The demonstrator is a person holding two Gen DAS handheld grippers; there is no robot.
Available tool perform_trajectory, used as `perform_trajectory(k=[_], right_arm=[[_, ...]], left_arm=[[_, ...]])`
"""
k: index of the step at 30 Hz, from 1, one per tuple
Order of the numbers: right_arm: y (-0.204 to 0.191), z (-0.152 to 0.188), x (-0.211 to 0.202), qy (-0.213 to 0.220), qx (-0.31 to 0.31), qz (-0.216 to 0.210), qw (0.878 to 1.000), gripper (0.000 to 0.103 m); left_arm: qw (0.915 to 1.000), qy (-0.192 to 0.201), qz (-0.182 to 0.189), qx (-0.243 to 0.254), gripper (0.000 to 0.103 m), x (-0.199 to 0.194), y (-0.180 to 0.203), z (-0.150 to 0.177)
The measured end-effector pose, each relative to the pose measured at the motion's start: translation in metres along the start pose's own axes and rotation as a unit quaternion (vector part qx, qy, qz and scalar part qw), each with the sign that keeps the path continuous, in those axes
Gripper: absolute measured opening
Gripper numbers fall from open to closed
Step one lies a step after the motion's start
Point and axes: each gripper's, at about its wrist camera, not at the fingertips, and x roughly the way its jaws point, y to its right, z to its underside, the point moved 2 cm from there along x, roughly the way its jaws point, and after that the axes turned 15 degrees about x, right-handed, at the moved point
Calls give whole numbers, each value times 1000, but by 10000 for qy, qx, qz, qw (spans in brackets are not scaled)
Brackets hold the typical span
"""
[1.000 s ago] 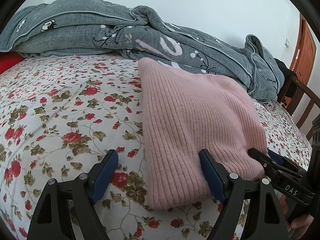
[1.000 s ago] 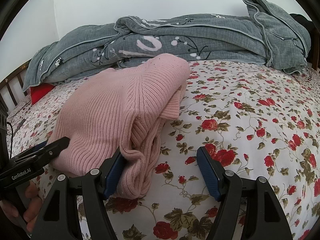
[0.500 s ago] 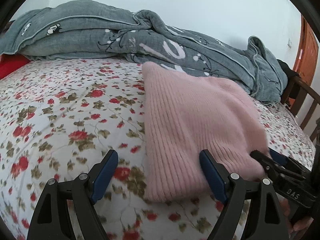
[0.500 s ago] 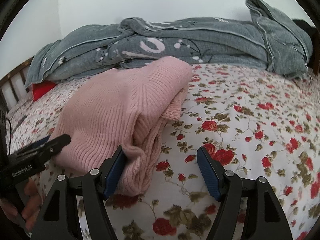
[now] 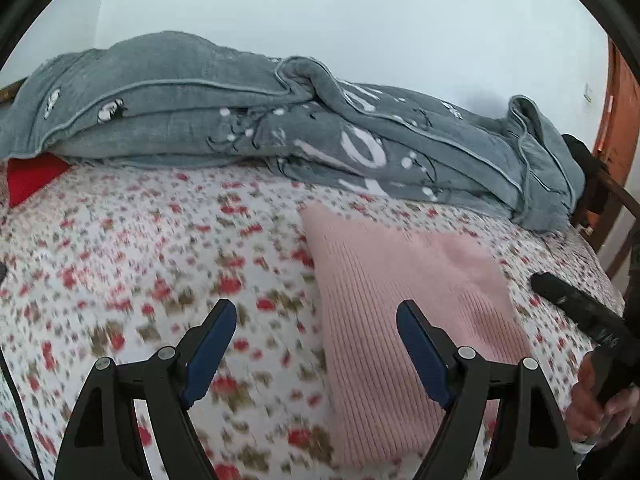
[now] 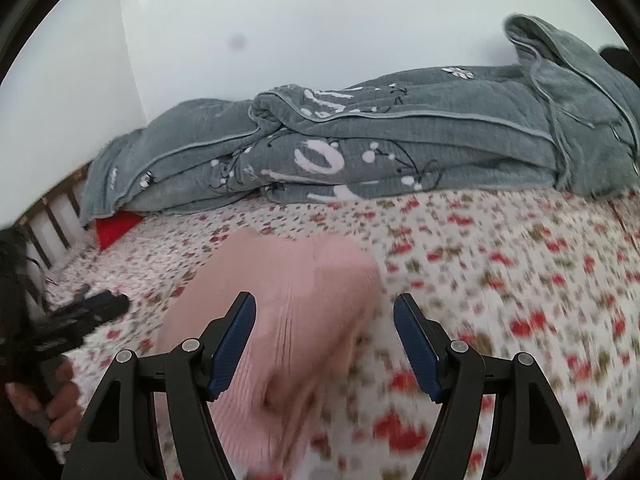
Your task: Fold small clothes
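Observation:
A folded pink ribbed sweater [image 5: 404,304] lies on the flowered bedsheet [image 5: 132,264]. My left gripper [image 5: 316,352] hovers open above the sweater's left edge, with nothing between its blue pads. In the right wrist view the same sweater [image 6: 288,300] lies below and to the left, blurred. My right gripper [image 6: 324,344] hangs open over its right edge, holding nothing. Each gripper shows in the other's view: the right one [image 5: 576,308] at the right edge, the left one [image 6: 80,316] at the left edge, both gripped by a hand.
A rumpled grey quilt [image 5: 280,132] is piled along the far side of the bed against a white wall. A red item [image 5: 32,176] peeks from under its left end. A wooden chair [image 5: 612,208] and orange door stand at the right, wooden rails [image 6: 52,224] at the left.
Both grippers have lifted up and away from the sweater, which now sits lower and smaller in both views. The sweater stays folded on the bed. Both jaws stay open.

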Motion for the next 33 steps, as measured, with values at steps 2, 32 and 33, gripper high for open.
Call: perform_trajectory(k=[2, 32, 33], right_arm=[[-8, 6, 27, -168, -238, 22, 9996, 71], [4, 2, 104, -735, -356, 479, 9955, 24], [4, 3, 104, -729, -374, 504, 9954, 24]], left_arm=[[9999, -7, -98, 42, 82, 5, -2, -6], [9853, -1236, 1089, 447, 34, 155, 26, -51], [9854, -1240, 1064, 481, 34, 155, 26, -51]])
